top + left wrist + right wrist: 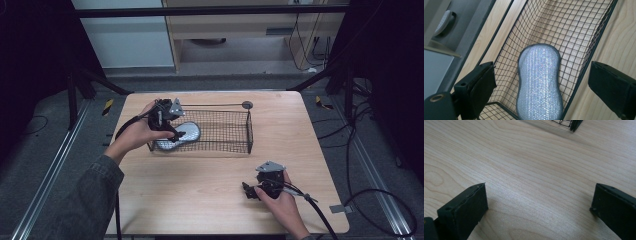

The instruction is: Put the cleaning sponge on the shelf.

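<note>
Between my left claw's point(540, 87) parted jaws I see the sponge point(539, 82) lying in the basket point(584, 50), while my right claw point(539, 212), likewise parted, looks at bare table point(524, 170) nearer me.

Wire basket point(235, 131) open at top; mesh walls block entry from sides. Scrub sponge point(181, 135) fills left end, leans over left wall; right half free. Left hand-held gripper point(167, 125) occupies left end. Near surface point(200, 185) bare around right hand-held gripper point(250, 192).
</note>
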A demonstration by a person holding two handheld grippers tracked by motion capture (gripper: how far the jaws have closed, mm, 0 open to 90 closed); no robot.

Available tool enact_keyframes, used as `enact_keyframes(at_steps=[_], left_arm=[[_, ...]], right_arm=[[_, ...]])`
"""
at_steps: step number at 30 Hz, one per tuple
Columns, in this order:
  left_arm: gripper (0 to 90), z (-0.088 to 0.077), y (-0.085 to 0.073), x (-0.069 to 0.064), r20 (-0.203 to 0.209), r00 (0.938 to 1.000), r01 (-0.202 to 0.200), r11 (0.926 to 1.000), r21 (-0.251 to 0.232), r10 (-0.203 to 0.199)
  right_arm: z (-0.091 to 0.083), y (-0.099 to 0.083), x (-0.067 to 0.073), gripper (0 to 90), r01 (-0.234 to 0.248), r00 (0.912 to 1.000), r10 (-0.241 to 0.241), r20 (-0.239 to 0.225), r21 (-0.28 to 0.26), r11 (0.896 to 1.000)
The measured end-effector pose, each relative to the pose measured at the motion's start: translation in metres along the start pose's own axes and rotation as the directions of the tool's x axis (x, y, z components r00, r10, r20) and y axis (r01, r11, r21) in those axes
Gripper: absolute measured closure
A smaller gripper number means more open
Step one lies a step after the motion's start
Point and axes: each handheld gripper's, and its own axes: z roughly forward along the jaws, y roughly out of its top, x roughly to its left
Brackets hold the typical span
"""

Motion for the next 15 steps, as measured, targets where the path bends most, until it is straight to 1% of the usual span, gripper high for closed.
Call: enact_keyframes(at_steps=[4,7,9,11,14,15], left_arm=[[6.8,-0.002,0.001,-0.007,-0.001,0.9999,0.015,0.9999,0.001,-0.015],[6.7,-0.004,0.002,-0.013,-0.012,0.9997,0.023,0.9997,0.004,-0.023],[6.8,-0.005,0.003,-0.017,-0.019,0.999,0.041,0.9991,-0.008,-0.041],[6.7,-0.006,0.002,-0.02,-0.034,0.9985,0.042,0.9989,-0.019,-0.043],[6.3,-0.007,0.001,-0.024,-0.029,0.9971,0.07,0.9971,-0.032,-0.07],[6.3,-0.007,0.0,-0.026,-0.032,0.9968,0.071,0.997,-0.03,-0.072]], right_arm=[[0.0,0.0,0.0,0.6,0.0,1.0,0.0,0.0,0.0,1.0],[0.0,0.0,0.0,0.6,0.0,1.0,0.0,0.0,0.0,1.0],[0.0,0.0,0.0,0.6,0.0,1.0,0.0,0.0,0.0,1.0],[0.0,0.0,0.0,0.6,0.0,1.0,0.0,0.0,0.0,1.0],[0.0,0.0,0.0,0.6,0.0,1.0,0.0,0.0,0.0,1.0],[0.0,0.0,0.0,0.6,0.0,1.0,0.0,0.0,0.0,1.0]])
